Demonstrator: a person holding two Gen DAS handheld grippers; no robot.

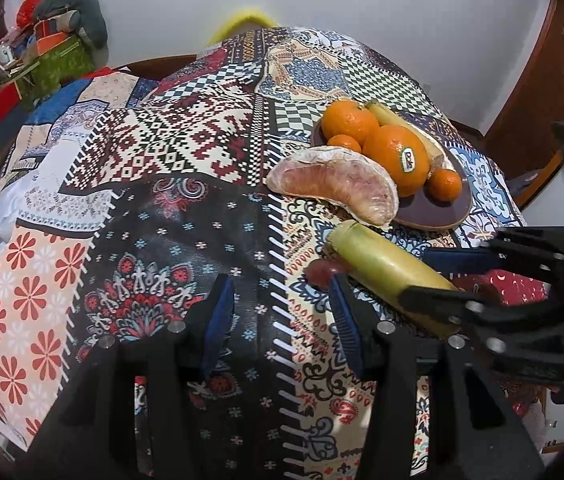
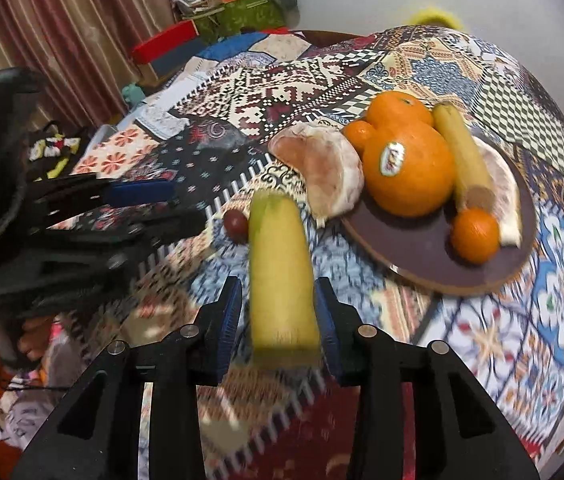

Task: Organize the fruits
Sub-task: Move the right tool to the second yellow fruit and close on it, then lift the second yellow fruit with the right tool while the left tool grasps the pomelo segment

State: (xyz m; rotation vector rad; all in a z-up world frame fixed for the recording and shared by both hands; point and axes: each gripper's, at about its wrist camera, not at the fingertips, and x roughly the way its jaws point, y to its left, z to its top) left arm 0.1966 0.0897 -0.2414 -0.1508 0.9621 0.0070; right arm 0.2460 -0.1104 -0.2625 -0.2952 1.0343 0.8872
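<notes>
The right gripper (image 2: 277, 320) holds the cut banana piece (image 2: 279, 272) across its middle, its far end pointing toward the plate (image 2: 422, 264) ahead. It is soft and bruises easily, so mid-body, gentle pressure suits it. The left gripper (image 1: 282, 312), alongside, stands part-open and empty.

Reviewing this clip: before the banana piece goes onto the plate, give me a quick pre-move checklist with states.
1. Right gripper holds the cut banana piece: ok, blue pads sit on both sides of it.
2. Left gripper clear of fruit: ok, nothing between its pads.
3. Free spot on the plate: ok, bare brown surface at the near side.
4. Pomelo wedge fully on the plate: not ok, it overhangs the near-left rim.
5. Grape collected: not ok, lying on the tablecloth.
6. Grip firmness: cannot tell, picture blurred.
</notes>
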